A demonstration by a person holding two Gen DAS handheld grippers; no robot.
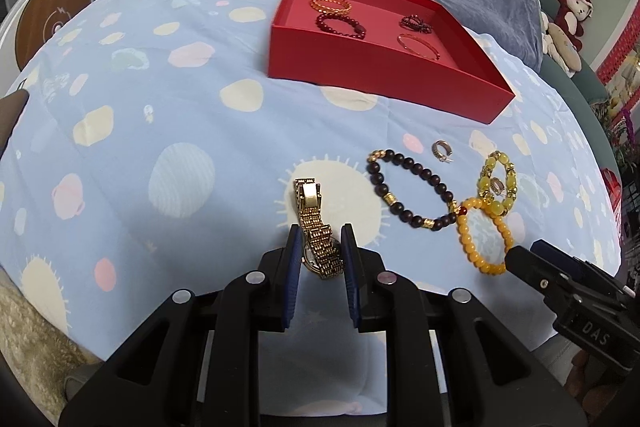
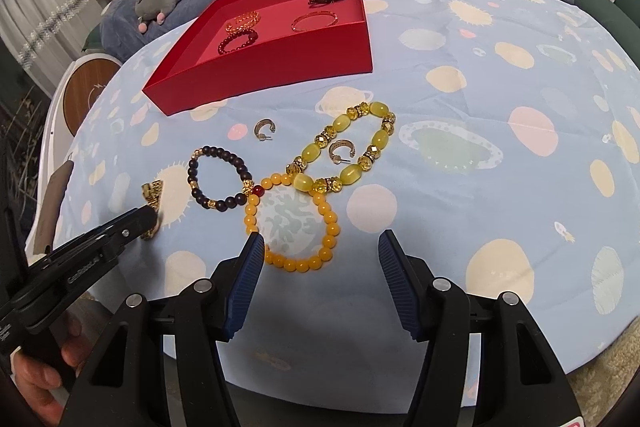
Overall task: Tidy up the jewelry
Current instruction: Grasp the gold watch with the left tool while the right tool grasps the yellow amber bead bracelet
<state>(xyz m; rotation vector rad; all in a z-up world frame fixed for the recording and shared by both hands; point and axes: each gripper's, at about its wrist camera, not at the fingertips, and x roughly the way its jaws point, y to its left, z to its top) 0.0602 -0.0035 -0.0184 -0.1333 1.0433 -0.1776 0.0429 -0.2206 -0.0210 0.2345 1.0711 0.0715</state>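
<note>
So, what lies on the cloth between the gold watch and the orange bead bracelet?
The dark bead bracelet lies between the gold watch and the orange bead bracelet, touching the latter. The right wrist view shows it best.

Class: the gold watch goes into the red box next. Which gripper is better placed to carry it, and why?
Left. The left gripper has its pads around the gold watch; the right gripper is open over the orange bracelet.

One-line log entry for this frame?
left tongs: shut on gold watch | right tongs: open over orange bracelet | red box: four pieces
</note>
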